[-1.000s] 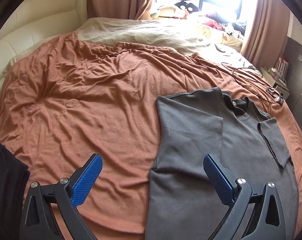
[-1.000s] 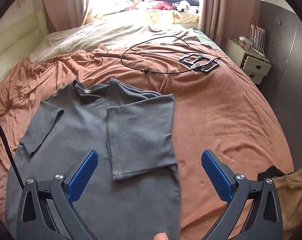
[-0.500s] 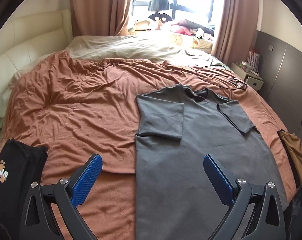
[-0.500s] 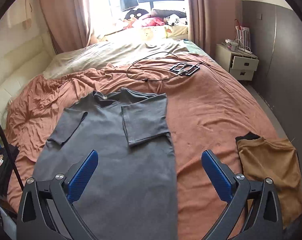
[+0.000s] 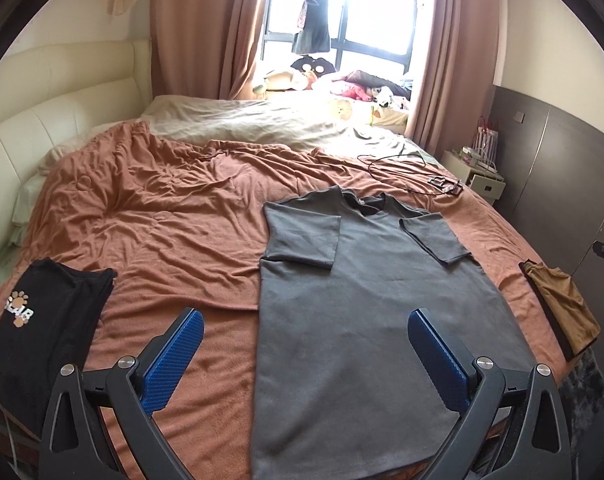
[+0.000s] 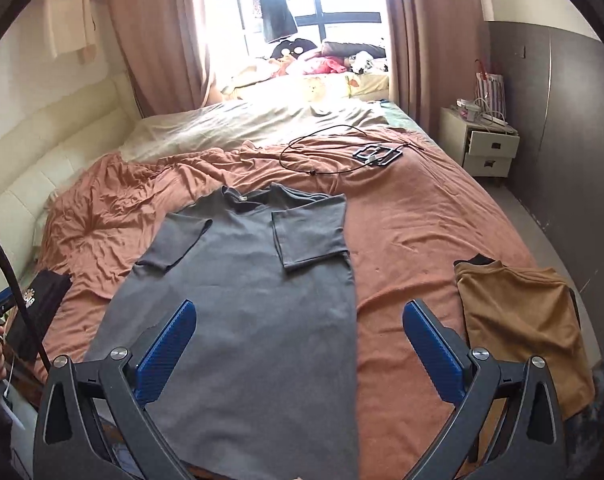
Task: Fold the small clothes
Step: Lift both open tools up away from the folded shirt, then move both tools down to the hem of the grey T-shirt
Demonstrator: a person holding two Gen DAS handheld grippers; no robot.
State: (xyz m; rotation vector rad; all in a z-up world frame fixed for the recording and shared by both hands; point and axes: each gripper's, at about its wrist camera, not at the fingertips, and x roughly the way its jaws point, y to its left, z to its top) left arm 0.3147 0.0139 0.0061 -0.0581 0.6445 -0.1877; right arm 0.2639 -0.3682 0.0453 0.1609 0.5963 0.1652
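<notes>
Rust-coloured bedspread (image 5: 173,216) covers the bed, and a grey T-shirt (image 5: 354,312) lies flat on it, both sleeves folded inward over the chest. Left gripper (image 5: 306,360) and right gripper (image 6: 297,344) hang above its hem, jaws wide apart, holding nothing. Folded black garment (image 5: 41,328) lies at the left edge, a tan one (image 6: 518,320) at the right.

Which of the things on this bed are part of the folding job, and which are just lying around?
Folding job: grey T-shirt, black garment, tan garment.

Lying about: black cable, bedside cabinet, stuffed toys by the window.
</notes>
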